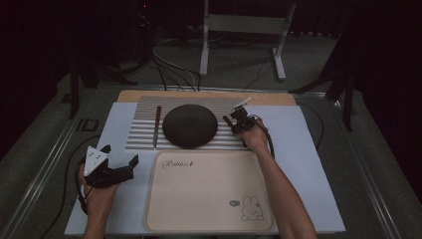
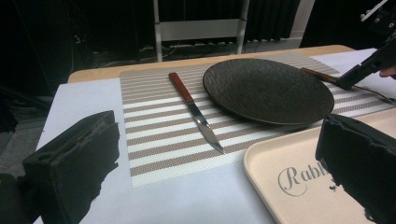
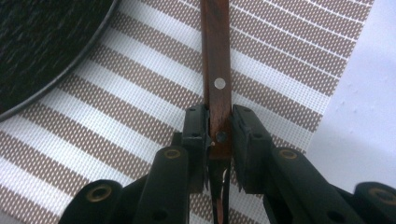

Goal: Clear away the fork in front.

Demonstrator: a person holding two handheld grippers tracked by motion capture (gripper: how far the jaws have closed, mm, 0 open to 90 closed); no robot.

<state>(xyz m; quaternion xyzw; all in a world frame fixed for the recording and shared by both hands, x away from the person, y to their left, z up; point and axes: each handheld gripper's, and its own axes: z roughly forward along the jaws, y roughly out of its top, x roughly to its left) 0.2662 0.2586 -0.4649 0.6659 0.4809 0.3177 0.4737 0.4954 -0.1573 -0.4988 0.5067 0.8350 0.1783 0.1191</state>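
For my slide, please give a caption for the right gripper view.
Right gripper clamps wooden utensil handle over striped placemat, beside dark plate.

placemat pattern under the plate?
Brown and white stripes on the placemat; clearest in the right gripper view.

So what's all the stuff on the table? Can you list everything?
round dark textured plate: one, black-brown, middle of the striped mat
brown-and-white striped woven placemat: one, far middle of the table
steel knife with reddish wooden handle: one, on the mat, left of the plate
wooden-handled utensil: one, reddish brown, on the mat right of the plate; its head is hidden
cream plastic tray with rabbit drawing: one, near middle
pale blue table cover: one, under everything
left gripper: one, black, open, hovering left of the tray
right gripper: one, black, fingers clamped on the utensil's handle
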